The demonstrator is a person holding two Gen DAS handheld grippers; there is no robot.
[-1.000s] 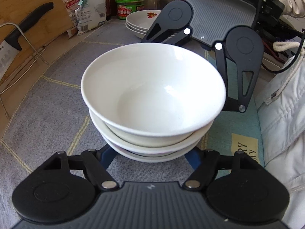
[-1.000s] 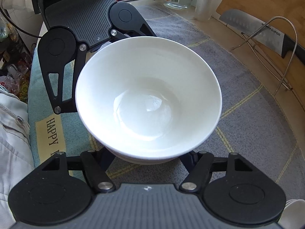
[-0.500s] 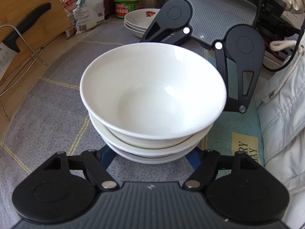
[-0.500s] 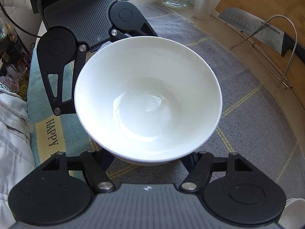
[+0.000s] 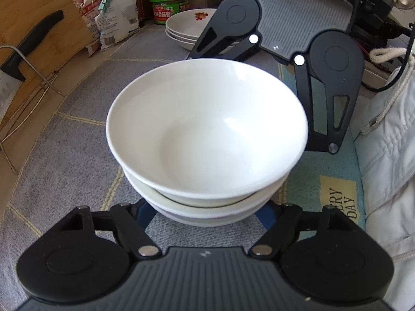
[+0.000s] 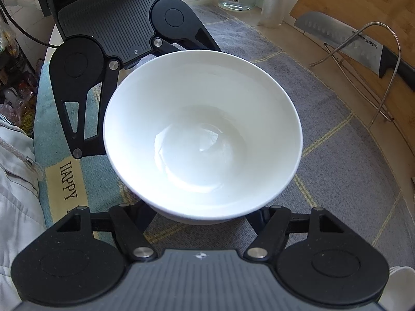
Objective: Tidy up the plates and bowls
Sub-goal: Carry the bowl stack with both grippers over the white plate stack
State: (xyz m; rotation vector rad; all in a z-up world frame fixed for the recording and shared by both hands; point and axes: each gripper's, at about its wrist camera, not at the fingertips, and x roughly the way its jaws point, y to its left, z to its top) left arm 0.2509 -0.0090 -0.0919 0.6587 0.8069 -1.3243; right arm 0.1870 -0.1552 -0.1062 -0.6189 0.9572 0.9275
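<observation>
So the left gripper jaws are opening off the stack of white bowls sitting right between them on the grey cloth. The right gripper stays clamped on it from the opposite side. Looks like stacking's done and release is starting.

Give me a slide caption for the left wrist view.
Stacked white bowls between both grippers; plates wait behind on the cloth.

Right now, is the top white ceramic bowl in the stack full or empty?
Empty. The top white ceramic bowl shows only bare glossy white inside in both wrist views, sitting upright on the bowls nested under it.
</observation>
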